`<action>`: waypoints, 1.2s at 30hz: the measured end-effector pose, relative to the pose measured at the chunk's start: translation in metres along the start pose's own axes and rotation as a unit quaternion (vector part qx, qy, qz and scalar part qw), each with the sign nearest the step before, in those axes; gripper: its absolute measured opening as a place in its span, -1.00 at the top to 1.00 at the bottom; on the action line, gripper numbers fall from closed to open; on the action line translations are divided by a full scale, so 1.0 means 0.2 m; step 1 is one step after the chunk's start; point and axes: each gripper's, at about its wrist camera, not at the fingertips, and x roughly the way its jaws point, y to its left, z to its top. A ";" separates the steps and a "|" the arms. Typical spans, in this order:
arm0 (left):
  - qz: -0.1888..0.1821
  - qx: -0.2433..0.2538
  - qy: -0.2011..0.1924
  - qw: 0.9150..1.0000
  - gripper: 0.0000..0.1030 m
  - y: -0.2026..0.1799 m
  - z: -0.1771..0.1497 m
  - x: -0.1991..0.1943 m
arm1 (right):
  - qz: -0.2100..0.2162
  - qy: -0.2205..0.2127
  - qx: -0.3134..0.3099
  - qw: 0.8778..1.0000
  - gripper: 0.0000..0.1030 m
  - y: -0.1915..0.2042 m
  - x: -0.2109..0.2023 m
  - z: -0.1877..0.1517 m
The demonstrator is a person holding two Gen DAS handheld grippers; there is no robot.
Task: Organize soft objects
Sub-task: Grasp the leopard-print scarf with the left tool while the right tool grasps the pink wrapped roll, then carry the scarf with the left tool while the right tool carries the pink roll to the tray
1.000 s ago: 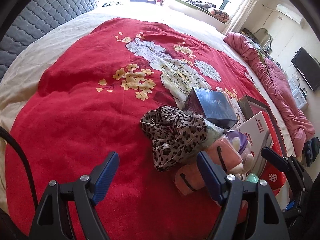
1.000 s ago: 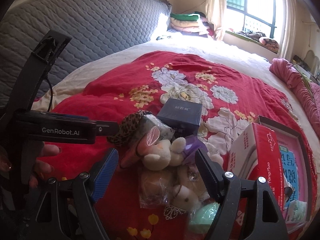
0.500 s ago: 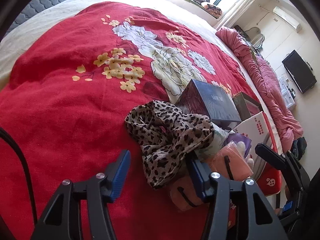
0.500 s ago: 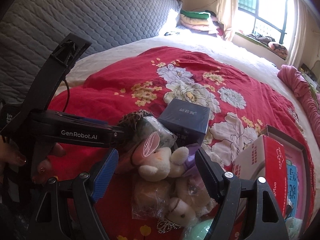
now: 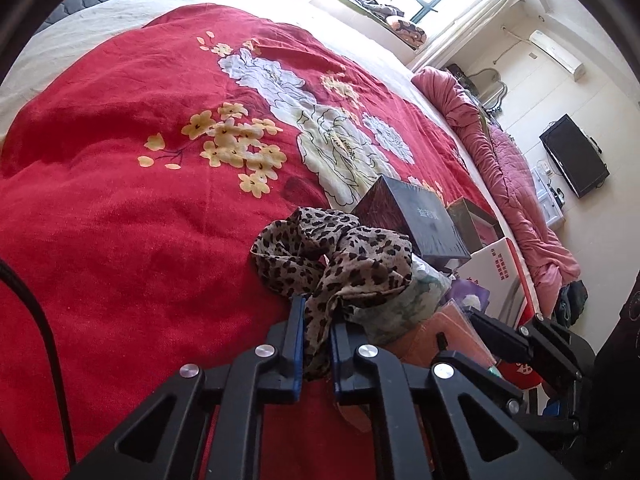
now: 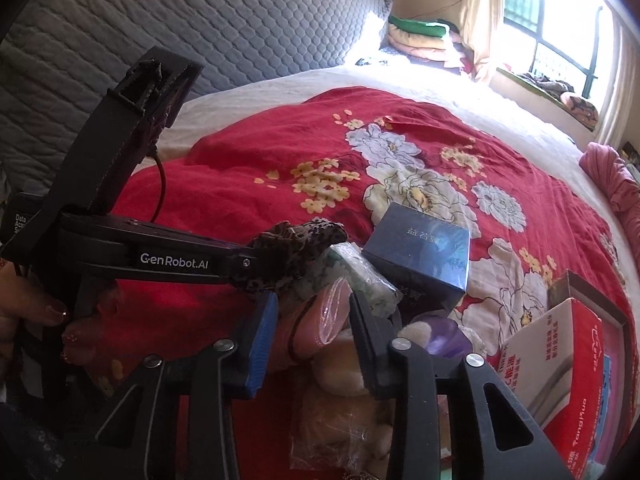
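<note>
SURFACE: bed with red floral quilt [image 5: 120, 240] | LEFT: left gripper [image 5: 316, 344] jaws just closed, pinching leopard-print fabric scarf [image 5: 340, 256] atop pile | RIGHT: right gripper [image 6: 312, 320] jaws just narrowed around pink plastic-wrapped soft item [image 6: 320, 316] | METHOD: lift slowly, separately | UNCLEAR: right pad contact; pile underside hidden.

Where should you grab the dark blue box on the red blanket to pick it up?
Probably grip the dark blue box across its two flat side walls, coming down from above. Its top lies flat and uncovered, and its far side is open toward the red blanket; soft things crowd its near edge, so a low approach looks blocked.
</note>
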 end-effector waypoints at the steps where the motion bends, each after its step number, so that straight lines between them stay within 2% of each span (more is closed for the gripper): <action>1: 0.001 -0.001 -0.003 1.000 0.80 0.00 0.00 -0.01 | 0.007 -0.005 0.004 1.000 0.57 0.00 -0.01 0.00; 4: 0.006 -0.002 -0.013 1.000 0.81 0.01 0.00 -0.03 | 0.019 -0.001 0.007 1.000 0.76 0.01 -0.01 0.00; 6: 0.008 -0.005 -0.017 1.000 0.81 0.02 0.00 -0.05 | 0.026 -0.002 0.014 1.000 0.80 0.01 -0.02 -0.01; 10: 0.015 -0.002 -0.025 1.000 0.81 0.01 -0.02 -0.08 | 0.050 0.000 0.053 0.997 0.84 -0.01 -0.04 -0.03; 14: 0.018 0.003 -0.041 0.999 0.80 -0.02 -0.03 -0.13 | 0.041 -0.002 0.066 0.997 0.85 -0.02 -0.06 -0.04; 18: 0.027 0.020 -0.064 0.997 0.80 -0.07 -0.04 -0.22 | 0.037 -0.027 0.072 0.996 0.86 -0.04 -0.15 -0.04; 26: 0.027 0.055 -0.090 0.994 0.81 -0.31 -0.08 -0.36 | 0.025 -0.079 0.086 0.993 0.86 -0.13 -0.41 -0.01; 36: 0.018 0.107 -0.088 0.990 0.80 -0.69 -0.13 -0.40 | -0.016 -0.135 0.114 0.984 0.86 -0.32 -0.72 -0.05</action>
